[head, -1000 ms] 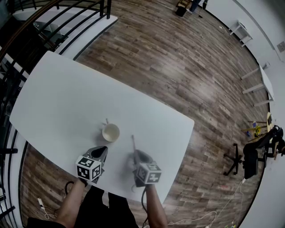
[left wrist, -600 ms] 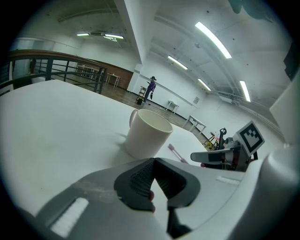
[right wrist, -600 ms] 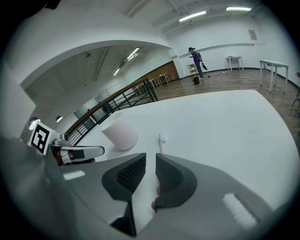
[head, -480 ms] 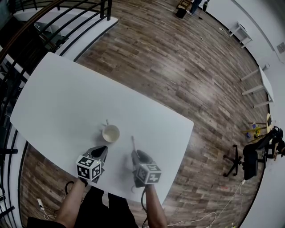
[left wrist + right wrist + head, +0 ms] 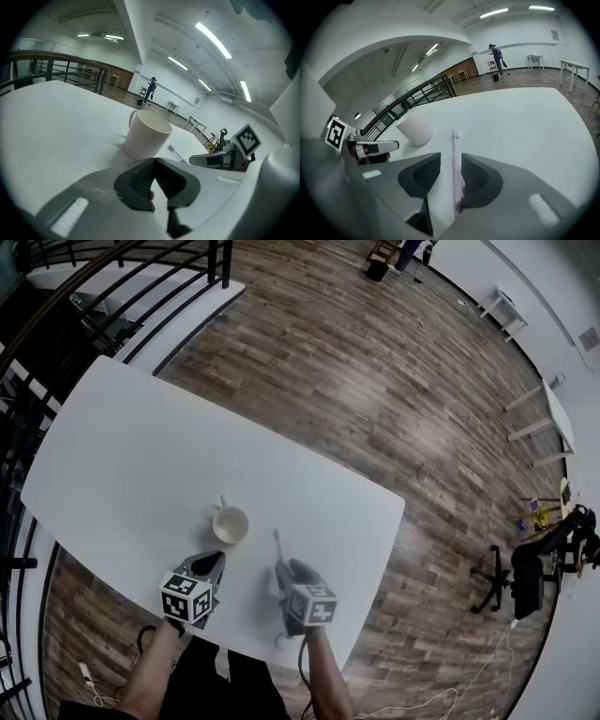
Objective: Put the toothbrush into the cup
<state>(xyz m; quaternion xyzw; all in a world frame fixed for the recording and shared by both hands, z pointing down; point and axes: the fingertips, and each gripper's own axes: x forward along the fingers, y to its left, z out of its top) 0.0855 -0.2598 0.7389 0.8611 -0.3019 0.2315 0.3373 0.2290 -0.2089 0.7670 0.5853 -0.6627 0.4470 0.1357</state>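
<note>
Pink toothbrush (image 5: pixel 453 143) inside opening right gripper (image 5: pixel 449 164)

No legible text, labels or numbers

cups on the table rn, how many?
1: a white cup on the table, just ahead of the left gripper, left of the toothbrush. Nothing seems to hide another.
</note>
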